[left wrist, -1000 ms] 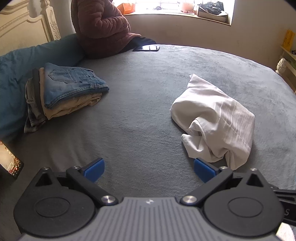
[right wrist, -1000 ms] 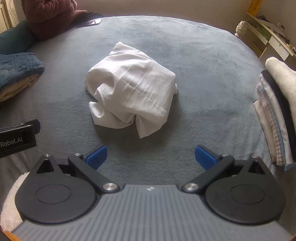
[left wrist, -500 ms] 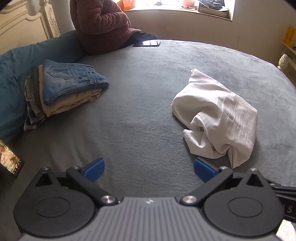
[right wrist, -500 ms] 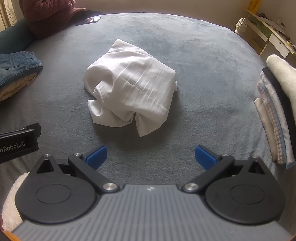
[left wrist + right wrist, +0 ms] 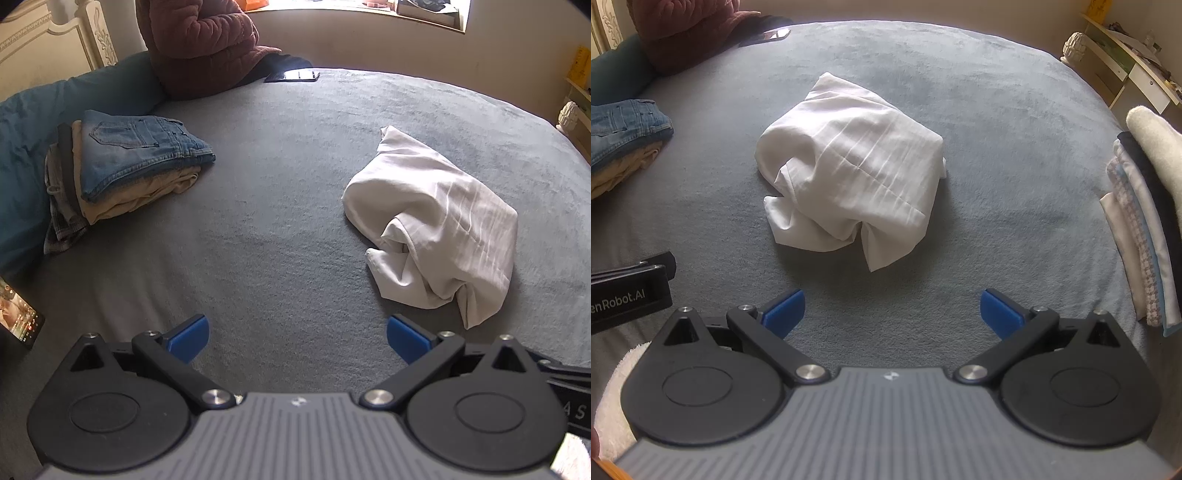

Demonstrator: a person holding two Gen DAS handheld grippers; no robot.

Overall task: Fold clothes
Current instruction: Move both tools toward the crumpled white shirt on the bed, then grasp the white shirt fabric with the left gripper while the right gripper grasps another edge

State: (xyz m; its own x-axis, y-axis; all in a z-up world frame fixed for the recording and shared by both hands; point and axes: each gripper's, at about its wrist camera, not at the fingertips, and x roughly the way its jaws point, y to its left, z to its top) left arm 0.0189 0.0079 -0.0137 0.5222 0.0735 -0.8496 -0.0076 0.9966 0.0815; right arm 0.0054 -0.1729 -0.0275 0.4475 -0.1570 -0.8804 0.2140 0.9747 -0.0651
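A crumpled white garment (image 5: 436, 229) (image 5: 849, 184) lies bunched on the grey bed cover (image 5: 266, 206) (image 5: 997, 155). My left gripper (image 5: 297, 338) hovers over the cover, open and empty, with the garment ahead and to its right. Open too, my right gripper (image 5: 892, 312) sits just short of the garment's near edge, nothing between its blue pads (image 5: 785, 310).
A stack of folded jeans and trousers (image 5: 122, 170) (image 5: 620, 136) lies at the left. Folded laundry (image 5: 1141, 221) is piled at the right edge. A person in a maroon jacket (image 5: 199, 40) sits at the far side beside a phone (image 5: 293, 75). A shelf (image 5: 1123, 66) stands far right.
Both grippers have eased forward and tilted slightly, so the white garment sits a little lower and nearer in each view. Jaws stay open; the garment has not moved.
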